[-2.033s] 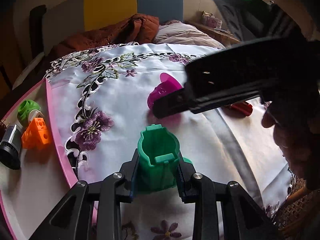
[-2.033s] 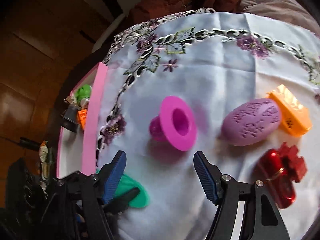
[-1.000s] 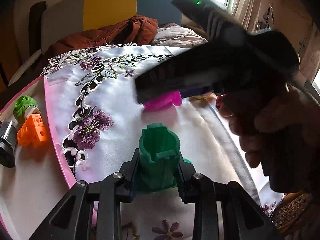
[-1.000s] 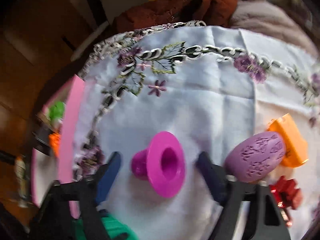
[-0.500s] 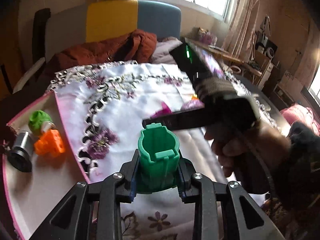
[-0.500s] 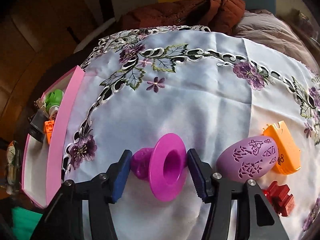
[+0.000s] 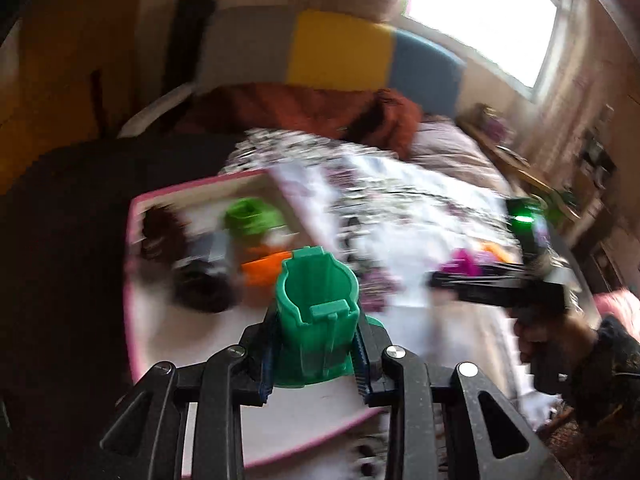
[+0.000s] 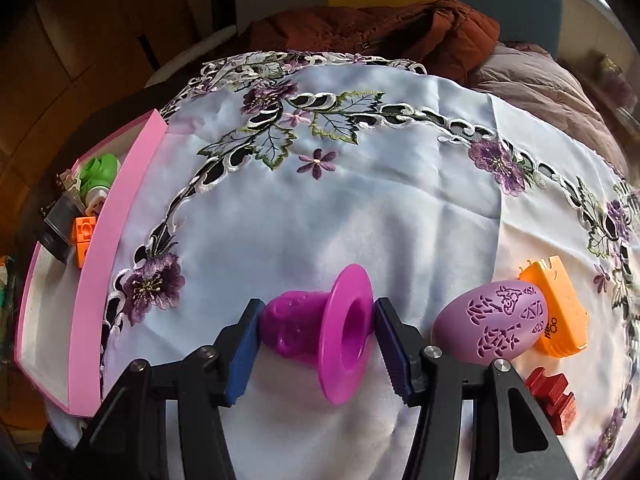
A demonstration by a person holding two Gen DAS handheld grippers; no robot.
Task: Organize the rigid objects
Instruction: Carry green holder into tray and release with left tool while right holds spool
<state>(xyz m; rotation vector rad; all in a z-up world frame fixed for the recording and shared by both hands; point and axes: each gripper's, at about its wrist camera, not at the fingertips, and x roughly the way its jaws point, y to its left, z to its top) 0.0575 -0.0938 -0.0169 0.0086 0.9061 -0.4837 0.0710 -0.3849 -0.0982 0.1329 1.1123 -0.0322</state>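
— Risk nearest the lens first: the green cup [image 7: 316, 320] is clamped upright between the jaws of the left tool [image 7: 316, 354], above the near part of the pink tray [image 7: 130, 320]. If it were released from that height, it could topple or strike the orange block [image 7: 262, 274] just beyond it.

— And on the right?

— The magenta funnel piece [image 8: 324, 328] is gripped on its side by the right tool [image 8: 318, 344], low over the white cloth [image 8: 360, 200] of the bench. One pad is set against the thin flange, so the piece could be levered out during a swing toward the tray.

— How are the tools posed?

— The left is angled down over the tray, its view heavily blurred. The right is held nearly level, right of the tray, with the purple egg [image 8: 490, 326] just beside its right finger and possibly bumped on lifting.
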